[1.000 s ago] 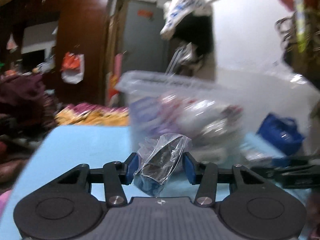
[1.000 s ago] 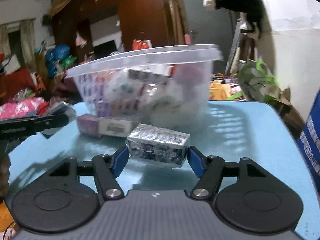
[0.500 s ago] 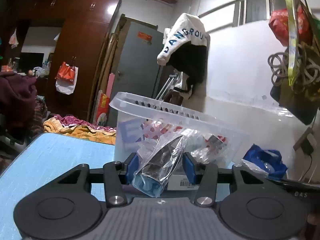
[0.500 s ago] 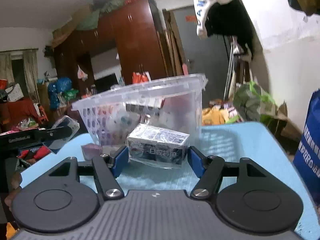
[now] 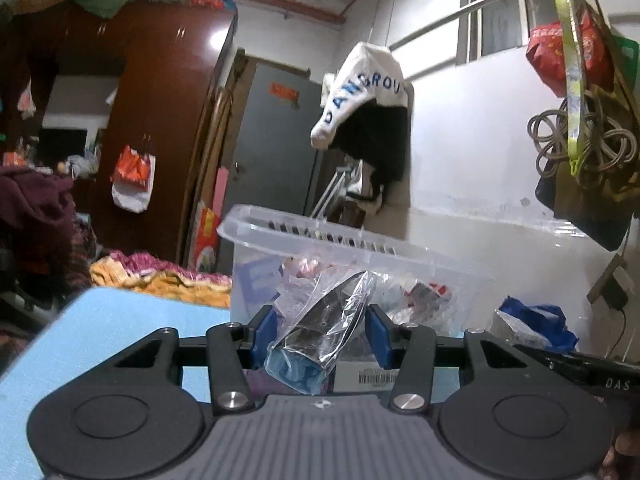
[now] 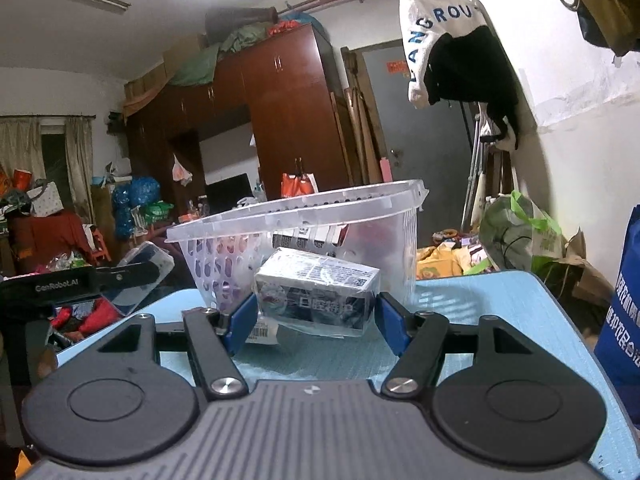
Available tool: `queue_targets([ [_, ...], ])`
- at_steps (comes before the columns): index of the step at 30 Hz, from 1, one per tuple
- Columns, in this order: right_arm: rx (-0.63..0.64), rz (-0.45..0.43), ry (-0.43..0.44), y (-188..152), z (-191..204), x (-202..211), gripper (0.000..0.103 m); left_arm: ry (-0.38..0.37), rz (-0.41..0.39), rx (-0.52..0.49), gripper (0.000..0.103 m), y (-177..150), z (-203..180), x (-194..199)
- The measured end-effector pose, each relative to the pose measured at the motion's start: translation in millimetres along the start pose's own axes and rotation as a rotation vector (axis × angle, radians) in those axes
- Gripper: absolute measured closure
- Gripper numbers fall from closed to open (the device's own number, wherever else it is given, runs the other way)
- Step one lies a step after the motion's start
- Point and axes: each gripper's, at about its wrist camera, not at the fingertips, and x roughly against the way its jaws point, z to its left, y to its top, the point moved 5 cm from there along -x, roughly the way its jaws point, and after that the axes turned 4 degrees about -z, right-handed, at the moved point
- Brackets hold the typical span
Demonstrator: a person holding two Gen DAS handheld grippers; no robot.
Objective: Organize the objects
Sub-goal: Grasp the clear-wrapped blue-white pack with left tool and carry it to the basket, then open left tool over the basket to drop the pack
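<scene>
The left gripper [image 5: 320, 336] has its blue pads closed on a crinkly clear packet [image 5: 320, 332] with something dark inside, the film standing up between them and its lower corner hanging below the jaws. The right gripper [image 6: 316, 312] clamps a plastic-wrapped box [image 6: 318, 294] across its ends, held roughly level. Both loads sit clear of the blue table [image 6: 480, 320], just in front of the clear basket [image 6: 304, 216], which already holds a heap of packets; its rim stands higher than either load.

The step in hand looks like dropping both into the basket. To do it well, each load should be lifted above the rim before going forward, since the wall would catch the box edge otherwise. One hand at a time seems wise, as the grippers are close and the left one shows at the edge of the right view. The packet is slippery film, so grip should hold until it is over the opening, then release low onto the heap
</scene>
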Motion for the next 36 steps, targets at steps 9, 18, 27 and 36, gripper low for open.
queue_targets([
  [9,0.136,-0.113,-0.009,101.9,37.7,-24.2,0.035,-0.028,-0.077,-0.028,0.051,108.2,-32.5,-26.5],
  [18,0.233,0.137,-0.076,106.9,35.0,-127.7,0.016,0.07,0.218,0.015,0.014,89.4,-16.5,-134.3],
  [27,0.095,0.091,-0.006,68.5,31.4,-37.0,0.0,0.046,0.166,-0.151,0.001,35.4,-22.3,-44.2],
  [36,-0.092,0.285,-0.087,10.5,-18.3,-51.5,0.0,0.165,0.466,-0.183,0.008,-23.5,9.3,-91.5],
])
